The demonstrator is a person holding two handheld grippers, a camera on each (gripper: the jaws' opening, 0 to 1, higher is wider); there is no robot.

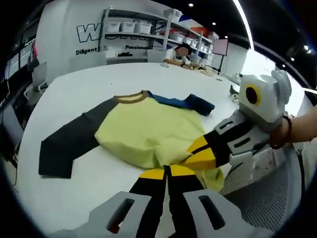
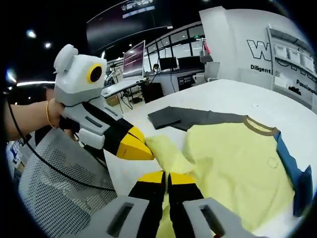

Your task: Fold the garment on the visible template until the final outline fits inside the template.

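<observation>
Yellow garment [image 1: 148, 131], dark sleeve spread, blue sleeve folded, hem pinched in both closed hand-held grippers [image 1: 167, 172] [image 2: 167, 175].

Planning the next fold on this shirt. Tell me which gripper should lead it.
Either, probably: left gripper and right gripper both sit closed on the yellow shirt's hem, side by side. The left is nearer the dark sleeve, so maybe it leads.

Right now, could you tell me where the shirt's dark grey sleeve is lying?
In the left gripper view, the dark grey sleeve stretches out flat on the white table, left of the yellow shirt body, opposite the blue sleeve.
</observation>
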